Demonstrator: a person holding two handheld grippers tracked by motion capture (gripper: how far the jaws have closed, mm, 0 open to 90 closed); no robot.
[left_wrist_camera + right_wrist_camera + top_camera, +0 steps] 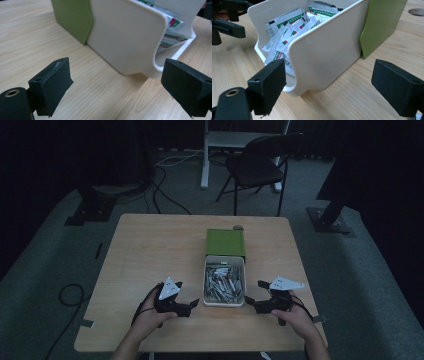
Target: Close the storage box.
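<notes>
- A white drawer [224, 285] full of sachets [223, 284] stands pulled out of its green case [225, 242] on a wooden table [145, 250], between the two grippers.
- The left gripper [192, 304], held in the person's left hand [150, 316], rests low over the table with its jaws spread wide and nothing between them.
- In the left gripper view, the drawer's side wall [125, 37] rises just ahead of the jaws, its front corner near the right-hand jaw, without touching.
- The right gripper [250, 303], in the right hand [295, 317], is likewise wide open and empty.
- In the right gripper view, the drawer [324, 47] sits just beyond the jaws; its front corner lies close to the left-hand jaw, and the sachets [289, 30] show inside.
- The case [382, 22] stands farther off, toward the right-hand jaw.
</notes>
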